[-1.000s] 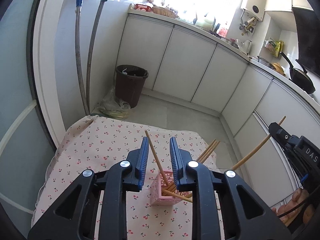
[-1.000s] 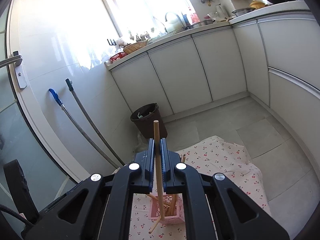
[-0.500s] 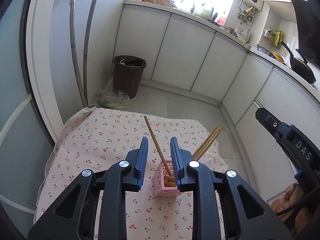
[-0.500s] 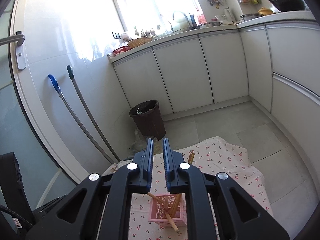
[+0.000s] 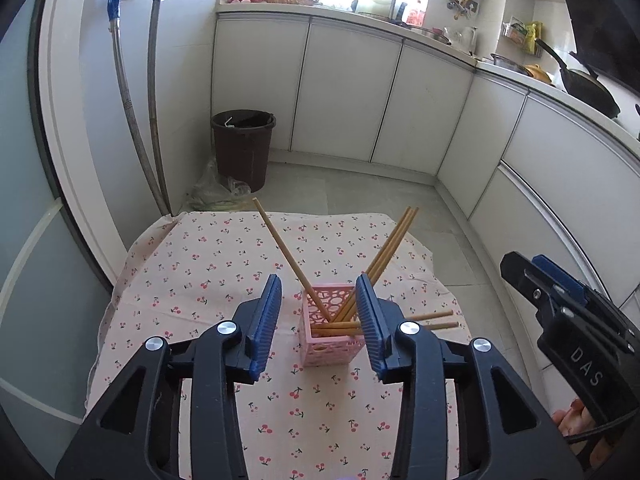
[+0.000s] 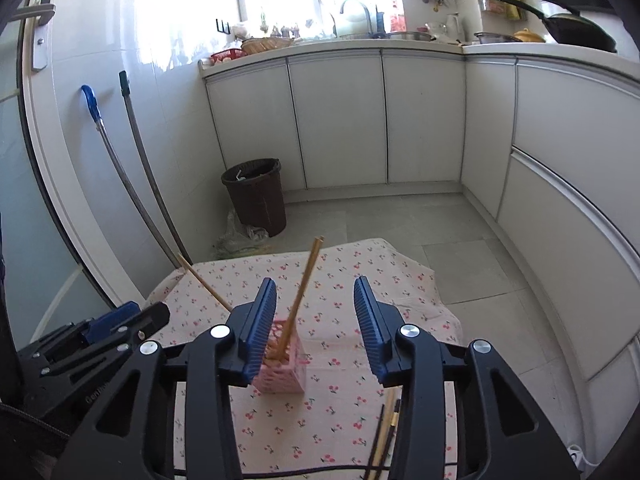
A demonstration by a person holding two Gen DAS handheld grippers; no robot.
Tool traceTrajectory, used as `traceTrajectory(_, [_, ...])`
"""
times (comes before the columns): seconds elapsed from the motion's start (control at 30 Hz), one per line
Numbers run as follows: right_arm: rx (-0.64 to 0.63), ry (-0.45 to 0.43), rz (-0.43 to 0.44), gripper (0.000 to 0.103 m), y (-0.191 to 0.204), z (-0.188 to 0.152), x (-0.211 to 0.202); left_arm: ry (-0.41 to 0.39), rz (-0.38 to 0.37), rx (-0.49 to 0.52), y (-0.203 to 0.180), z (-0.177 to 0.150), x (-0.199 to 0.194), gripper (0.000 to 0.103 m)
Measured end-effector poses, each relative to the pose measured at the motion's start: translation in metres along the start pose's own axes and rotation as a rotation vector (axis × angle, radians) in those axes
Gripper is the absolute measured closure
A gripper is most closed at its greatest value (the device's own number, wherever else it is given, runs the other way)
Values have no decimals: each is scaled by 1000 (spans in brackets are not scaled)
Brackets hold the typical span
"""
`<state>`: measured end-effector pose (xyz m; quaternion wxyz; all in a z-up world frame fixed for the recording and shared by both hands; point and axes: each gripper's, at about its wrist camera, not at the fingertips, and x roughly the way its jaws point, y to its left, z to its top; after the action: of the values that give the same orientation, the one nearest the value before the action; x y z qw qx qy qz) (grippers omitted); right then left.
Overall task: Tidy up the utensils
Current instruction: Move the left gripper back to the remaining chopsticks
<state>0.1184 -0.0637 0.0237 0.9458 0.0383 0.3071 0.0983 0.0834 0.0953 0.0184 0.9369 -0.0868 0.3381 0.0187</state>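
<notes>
both tools: left tool [image 5: 318, 312] and right tool [image 6: 315, 320] are standing apart, having just been opening, holding nothing | risk: chopsticks [image 5: 384, 256] are leaning outward, so the light pink holder [image 5: 330, 340] is looking liable to tip on the counter [image 5: 192, 280]

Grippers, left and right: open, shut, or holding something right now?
Left gripper: open, jaws just opened, holding nothing.
Right gripper: open, jaws just opened, holding nothing.

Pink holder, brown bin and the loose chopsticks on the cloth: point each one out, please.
pink holder [image 5: 330, 350], left wrist view, on its front wall.
brown bin [image 6: 256, 196], right wrist view, on its side wall.
loose chopsticks [image 6: 385, 428], right wrist view, on their shafts.
</notes>
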Motion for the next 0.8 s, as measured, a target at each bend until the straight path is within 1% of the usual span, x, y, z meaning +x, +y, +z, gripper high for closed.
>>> traceTrajectory(0.03, [-1,6,-14,42,-6,-6,-4,9,0,14,-4,-3,0,58])
traceTrajectory(0.07, [-6,15,-29,40,-12,-11,-6,19,0,29,-7,-6,0,53])
traceTrajectory(0.17, [-29,41,-78,30,-27,-24,-16,45,-6,61,-18,-18,2,47])
traceTrajectory(0.2, [-32,44,-91,25,-33,-28,-20,53,-8,67,-21,-22,3,46])
traceTrajectory(0.23, [-34,51,-104,20,-40,-33,-24,67,-11,75,-24,-28,5,43])
traceTrajectory(0.3, [-32,81,-129,14,-56,-44,-30,107,-19,88,-31,-38,12,39])
traceTrajectory(0.37, [-23,123,-147,13,-71,-55,-33,154,-32,104,-40,-47,22,34])
traceTrajectory(0.43, [-8,183,-163,12,-90,-65,-34,205,-42,127,-49,-58,33,30])
traceTrajectory(0.5, [-1,222,-178,12,-107,-73,-37,247,-41,153,-58,-69,45,28])
traceTrajectory(0.57, [-8,242,-204,12,-120,-77,-40,304,-49,188,-69,-82,60,25])
traceTrajectory(0.67, [6,267,-231,12,-136,-79,-41,366,-48,219,-85,-97,80,24])
traceTrajectory(0.8, [82,302,-215,12,-156,-78,-40,423,-37,260,-104,-114,107,24])
